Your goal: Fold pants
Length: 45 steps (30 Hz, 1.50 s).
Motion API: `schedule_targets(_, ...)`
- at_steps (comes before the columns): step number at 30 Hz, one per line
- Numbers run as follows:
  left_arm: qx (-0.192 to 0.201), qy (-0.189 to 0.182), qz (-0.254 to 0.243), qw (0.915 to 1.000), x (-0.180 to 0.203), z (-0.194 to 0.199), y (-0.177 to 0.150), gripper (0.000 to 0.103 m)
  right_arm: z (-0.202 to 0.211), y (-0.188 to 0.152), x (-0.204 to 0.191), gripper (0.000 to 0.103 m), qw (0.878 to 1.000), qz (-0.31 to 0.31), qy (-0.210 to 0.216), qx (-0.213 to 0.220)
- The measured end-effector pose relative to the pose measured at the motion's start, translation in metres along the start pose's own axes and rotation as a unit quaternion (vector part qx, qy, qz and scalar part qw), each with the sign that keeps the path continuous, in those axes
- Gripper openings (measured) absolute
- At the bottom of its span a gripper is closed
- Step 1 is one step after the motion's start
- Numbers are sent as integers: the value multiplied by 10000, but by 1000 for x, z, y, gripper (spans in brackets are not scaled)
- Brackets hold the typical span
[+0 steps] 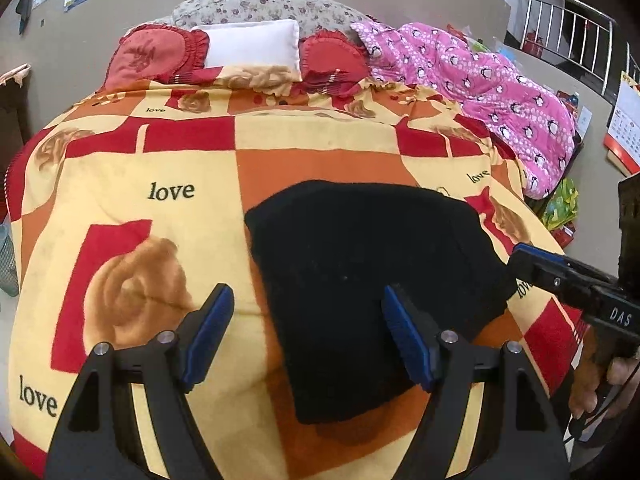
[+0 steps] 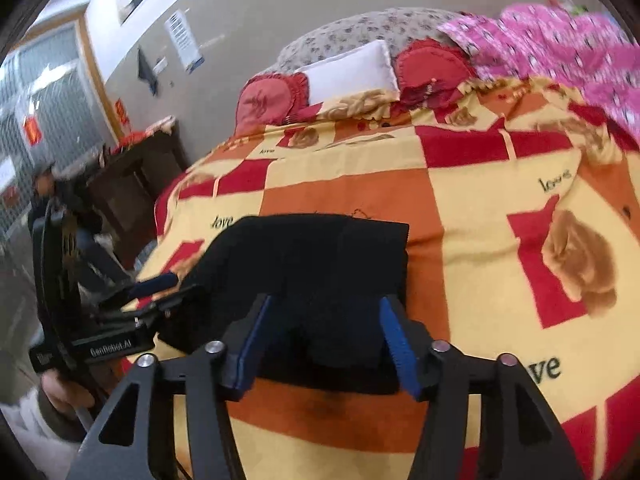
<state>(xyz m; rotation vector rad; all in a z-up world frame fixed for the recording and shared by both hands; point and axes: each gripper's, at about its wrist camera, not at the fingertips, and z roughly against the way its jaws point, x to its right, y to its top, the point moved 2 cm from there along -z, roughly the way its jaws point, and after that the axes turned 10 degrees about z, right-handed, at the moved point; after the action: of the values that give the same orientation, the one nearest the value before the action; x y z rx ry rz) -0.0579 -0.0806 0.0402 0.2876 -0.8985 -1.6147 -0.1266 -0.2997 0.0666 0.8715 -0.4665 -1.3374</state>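
Observation:
The black pants (image 1: 360, 280) lie folded into a compact block on the bed's patterned blanket (image 1: 160, 168); they also show in the right wrist view (image 2: 320, 272). My left gripper (image 1: 308, 300) is open and empty, hovering over the pants' near left edge. My right gripper (image 2: 324, 308) is open and empty, just above the pants' near edge. The right gripper also shows in the left wrist view (image 1: 520, 254) at the pants' right side. The left gripper shows in the right wrist view (image 2: 172, 284) by the pants' left corner.
Red cushions (image 1: 156, 56) and a white pillow (image 1: 252, 46) lie at the head of the bed. A pink penguin quilt (image 1: 492, 92) lies along the right side. A dark wooden cabinet (image 2: 136, 184) stands left of the bed. A metal railing (image 1: 568, 28) stands at far right.

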Motion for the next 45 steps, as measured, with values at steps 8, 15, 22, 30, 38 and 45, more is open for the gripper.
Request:
schedule_targets(8,-76,4,153,9999,-6,-6,6,76,-20,1,15,68,9990,-387,27,-212)
schedule_targets(15,-130,-71,301,9994,-10,-11,10,80,-29,0,20,70,9984,-487,31,-278)
schedule_targets(22,-232,-185,463,9985,-14,-19,12,84,-35,-1,26,74,9982,-488,-38,-335)
schedule_targets(30,-523,-400,591,9961,-14,-37,11,86,-55,-5,35,75,9968,-587,115,-535)
schedule_targets(38,-700,-526,719,9936,-14,-50,11,93,-68,-7,35,77,9951,-616,492,-591)
schedule_targets(45,-787,-552,904,9913,-18,-57,8,102,-73,-9,30,84,9951,-495,626,-580)
